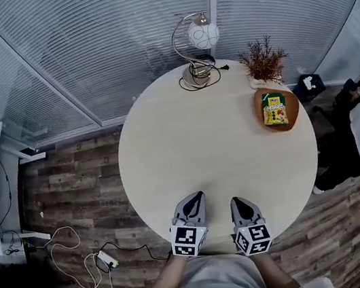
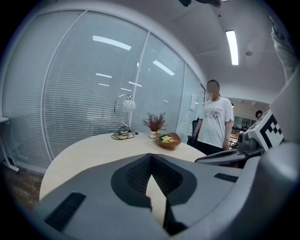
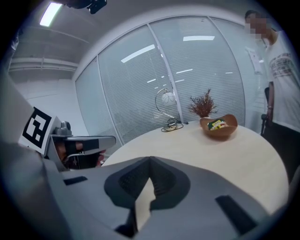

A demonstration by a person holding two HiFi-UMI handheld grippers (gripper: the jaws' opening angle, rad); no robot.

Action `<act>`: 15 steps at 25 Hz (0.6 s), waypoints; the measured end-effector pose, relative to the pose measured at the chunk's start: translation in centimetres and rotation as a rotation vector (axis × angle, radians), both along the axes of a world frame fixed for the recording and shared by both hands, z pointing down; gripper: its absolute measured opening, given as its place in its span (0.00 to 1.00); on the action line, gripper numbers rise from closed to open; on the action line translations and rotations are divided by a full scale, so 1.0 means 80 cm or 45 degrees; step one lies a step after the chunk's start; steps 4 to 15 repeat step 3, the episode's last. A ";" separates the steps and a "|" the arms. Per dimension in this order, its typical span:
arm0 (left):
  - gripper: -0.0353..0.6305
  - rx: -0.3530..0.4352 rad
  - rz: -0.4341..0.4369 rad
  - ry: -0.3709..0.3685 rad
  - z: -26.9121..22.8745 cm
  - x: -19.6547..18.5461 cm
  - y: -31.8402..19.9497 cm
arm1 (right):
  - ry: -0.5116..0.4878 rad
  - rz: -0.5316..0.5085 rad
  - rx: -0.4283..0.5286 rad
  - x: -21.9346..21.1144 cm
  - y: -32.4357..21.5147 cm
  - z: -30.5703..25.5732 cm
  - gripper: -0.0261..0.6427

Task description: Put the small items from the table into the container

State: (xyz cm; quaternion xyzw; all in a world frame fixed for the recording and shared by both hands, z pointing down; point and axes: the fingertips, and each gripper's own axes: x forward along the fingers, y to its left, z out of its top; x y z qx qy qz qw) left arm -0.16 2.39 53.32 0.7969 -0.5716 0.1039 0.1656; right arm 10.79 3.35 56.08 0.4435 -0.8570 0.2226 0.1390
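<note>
A wooden bowl [image 1: 259, 109] [image 2: 175, 143] [image 3: 221, 133] stands at the far right of the round pale table [image 1: 200, 143]. A yellow-green snack packet [image 1: 275, 110] [image 2: 165, 138] [image 3: 216, 124] lies in it. My left gripper [image 1: 193, 199] [image 2: 151, 156] and right gripper [image 1: 238, 200] [image 3: 150, 160] hover side by side over the table's near edge, far from the bowl. Both point toward the far side. Each is shut with its jaws meeting at the tips and nothing between them.
A desk lamp [image 1: 199, 50] [image 2: 124, 119] [image 3: 166, 110] with its cord stands at the table's far edge. A small potted plant [image 1: 263, 59] [image 2: 155, 123] [image 3: 202, 105] sits just behind the bowl. A person [image 2: 215, 122] [image 3: 281, 79] stands beyond the table's right side. Cables lie on the floor [image 1: 83, 260] at left.
</note>
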 end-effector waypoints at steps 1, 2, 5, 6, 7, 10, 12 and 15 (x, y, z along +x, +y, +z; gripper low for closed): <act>0.04 0.001 -0.002 0.001 -0.001 0.000 -0.001 | -0.002 0.002 -0.002 0.000 -0.001 0.000 0.06; 0.04 0.001 -0.004 0.002 -0.001 -0.001 -0.001 | -0.004 0.004 -0.003 -0.001 -0.001 0.001 0.06; 0.04 0.000 -0.007 0.003 -0.001 -0.002 -0.001 | -0.005 0.005 -0.004 -0.002 -0.001 0.001 0.06; 0.04 0.000 -0.007 0.003 -0.001 -0.002 -0.001 | -0.005 0.005 -0.004 -0.002 -0.001 0.001 0.06; 0.04 0.000 -0.007 0.003 -0.001 -0.002 -0.001 | -0.005 0.005 -0.004 -0.002 -0.001 0.001 0.06; 0.04 0.000 -0.007 0.003 -0.001 -0.002 -0.001 | -0.005 0.005 -0.004 -0.002 -0.001 0.001 0.06; 0.04 0.000 -0.007 0.003 -0.001 -0.002 -0.001 | -0.005 0.005 -0.004 -0.002 -0.001 0.001 0.06; 0.04 0.000 -0.007 0.003 -0.001 -0.002 -0.001 | -0.005 0.005 -0.004 -0.002 -0.001 0.001 0.06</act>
